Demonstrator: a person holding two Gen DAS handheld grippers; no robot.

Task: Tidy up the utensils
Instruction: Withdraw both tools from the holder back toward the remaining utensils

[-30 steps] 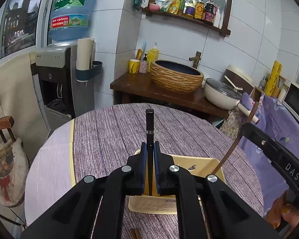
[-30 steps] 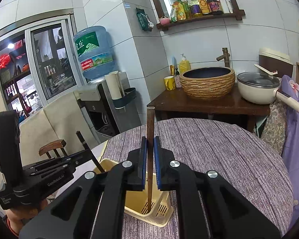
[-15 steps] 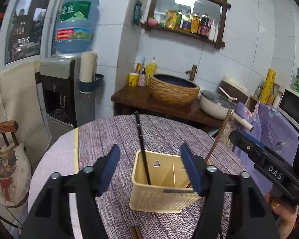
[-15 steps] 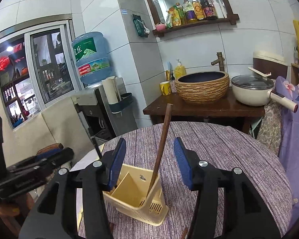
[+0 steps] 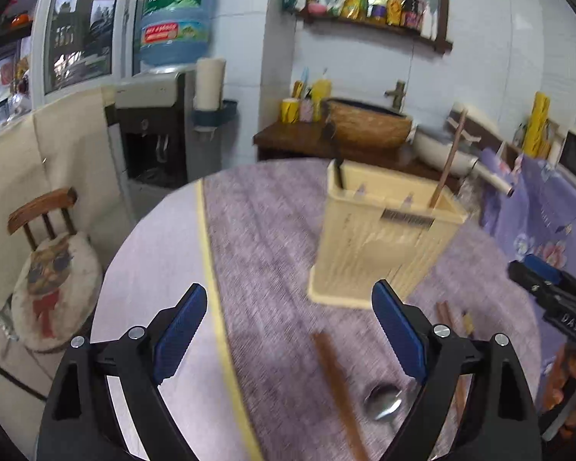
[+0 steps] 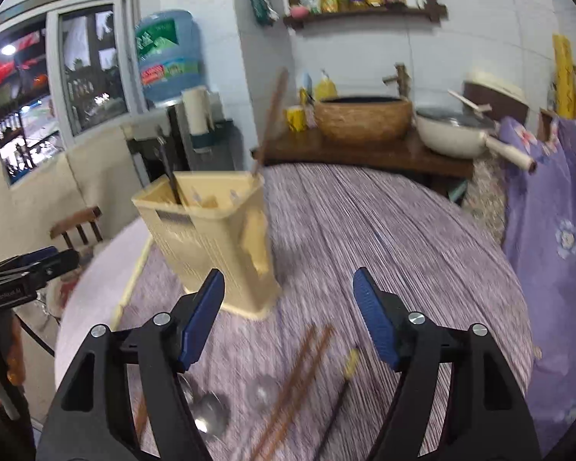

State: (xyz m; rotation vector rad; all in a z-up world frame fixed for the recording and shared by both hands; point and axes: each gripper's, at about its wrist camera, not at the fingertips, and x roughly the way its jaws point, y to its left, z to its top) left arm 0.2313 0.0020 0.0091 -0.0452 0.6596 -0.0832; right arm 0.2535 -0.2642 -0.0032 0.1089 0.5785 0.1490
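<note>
A cream-yellow utensil holder (image 5: 384, 242) (image 6: 211, 242) stands on the round table. A black chopstick (image 5: 338, 169) (image 6: 169, 173) leans in its left compartment and a brown chopstick (image 5: 447, 157) (image 6: 272, 115) in its right one. My left gripper (image 5: 288, 307) hangs low over the cloth in front of the holder, its jaws opening, nothing between them. My right gripper (image 6: 288, 296) is likewise low in front of the holder, its jaws opening and empty. Loose brown chopsticks (image 6: 299, 376) (image 5: 338, 388) and metal spoons (image 6: 207, 415) (image 5: 384, 403) lie on the cloth below the grippers.
The purple striped tablecloth (image 6: 384, 238) covers the round table. A dark chopstick with a yellow end (image 6: 345, 376) lies beside the brown ones. A wooden chair with a cat cushion (image 5: 53, 269) stands left of the table. A counter with a woven basin (image 6: 364, 119) and a pan is behind.
Both grippers went from shut on a chopstick to open, leaving the black and the brown chopstick standing in the holder. Both have pulled back and sunk toward the utensils on the cloth.
</note>
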